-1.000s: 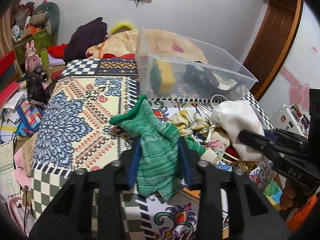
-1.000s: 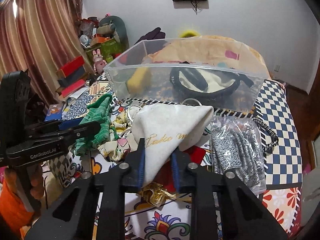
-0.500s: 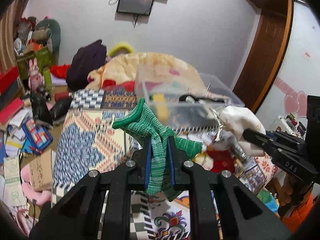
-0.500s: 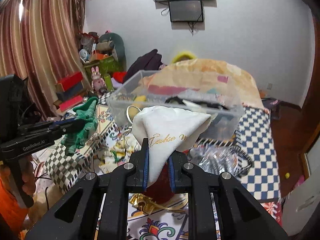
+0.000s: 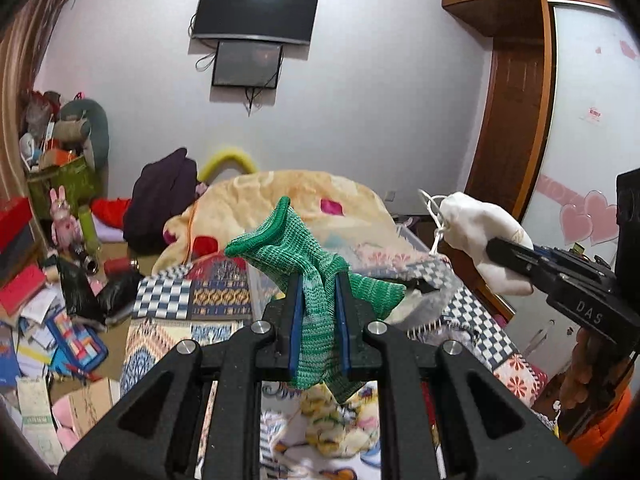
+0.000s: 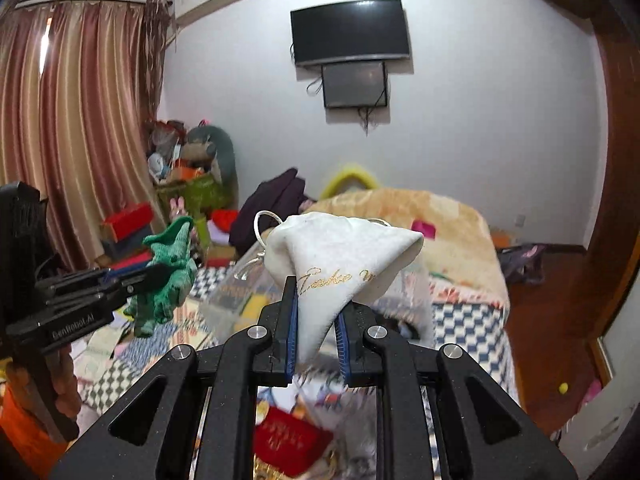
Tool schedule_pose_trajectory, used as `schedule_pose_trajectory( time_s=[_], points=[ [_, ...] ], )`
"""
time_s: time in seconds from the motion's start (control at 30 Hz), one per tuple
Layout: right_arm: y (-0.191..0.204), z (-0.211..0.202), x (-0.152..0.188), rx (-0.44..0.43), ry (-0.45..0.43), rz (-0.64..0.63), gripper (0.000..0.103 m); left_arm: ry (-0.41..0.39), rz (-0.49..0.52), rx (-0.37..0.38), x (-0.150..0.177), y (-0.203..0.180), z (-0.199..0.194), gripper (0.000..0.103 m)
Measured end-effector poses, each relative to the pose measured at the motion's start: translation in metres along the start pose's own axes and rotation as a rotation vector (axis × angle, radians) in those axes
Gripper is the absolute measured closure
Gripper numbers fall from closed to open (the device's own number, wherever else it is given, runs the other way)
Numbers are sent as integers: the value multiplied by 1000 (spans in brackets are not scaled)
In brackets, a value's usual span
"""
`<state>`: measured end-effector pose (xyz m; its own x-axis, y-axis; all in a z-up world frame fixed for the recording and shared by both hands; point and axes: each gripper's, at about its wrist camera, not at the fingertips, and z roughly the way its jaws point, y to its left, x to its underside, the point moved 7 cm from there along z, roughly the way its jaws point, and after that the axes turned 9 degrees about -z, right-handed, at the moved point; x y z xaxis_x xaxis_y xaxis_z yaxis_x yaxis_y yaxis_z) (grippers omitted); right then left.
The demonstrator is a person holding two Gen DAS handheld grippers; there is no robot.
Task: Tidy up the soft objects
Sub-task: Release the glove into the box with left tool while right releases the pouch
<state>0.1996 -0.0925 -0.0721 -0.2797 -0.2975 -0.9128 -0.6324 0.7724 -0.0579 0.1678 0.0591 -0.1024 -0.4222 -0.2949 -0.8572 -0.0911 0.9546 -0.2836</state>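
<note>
My left gripper (image 5: 318, 292) is shut on a green knitted glove (image 5: 308, 256) and holds it high above the patterned table (image 5: 168, 300); the glove also shows in the right wrist view (image 6: 168, 272). My right gripper (image 6: 316, 304) is shut on a white drawstring pouch (image 6: 344, 256) with gold lettering, also lifted; the pouch shows at the right of the left wrist view (image 5: 480, 232). The clear plastic bin (image 6: 236, 300) lies below and ahead, blurred.
Loose soft items (image 5: 332, 424) and a red pouch (image 6: 288, 440) lie on the table below. A bed with a beige blanket (image 5: 280, 200) stands behind. Clutter fills the floor at the left (image 5: 52, 320). A wooden door (image 5: 508, 120) is at the right.
Both grippers have risen well above the table, carrying the glove and the pouch; the left closed on the glove. The bin has dropped low in both views.
</note>
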Motion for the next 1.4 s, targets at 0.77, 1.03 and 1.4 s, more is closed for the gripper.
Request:
schedule_pose_trajectory(
  time_s=[0.77, 1.03, 1.4],
  points=[
    [-24, 73, 9, 54, 130, -49, 88, 114, 35, -31, -10, -10, 114, 88],
    [-30, 97, 40, 26, 276, -60, 88, 181, 103, -62, 13, -13, 139, 88],
    [-30, 105, 50, -9, 345, -40, 84, 243, 124, -48, 24, -16, 146, 86]
  ],
)
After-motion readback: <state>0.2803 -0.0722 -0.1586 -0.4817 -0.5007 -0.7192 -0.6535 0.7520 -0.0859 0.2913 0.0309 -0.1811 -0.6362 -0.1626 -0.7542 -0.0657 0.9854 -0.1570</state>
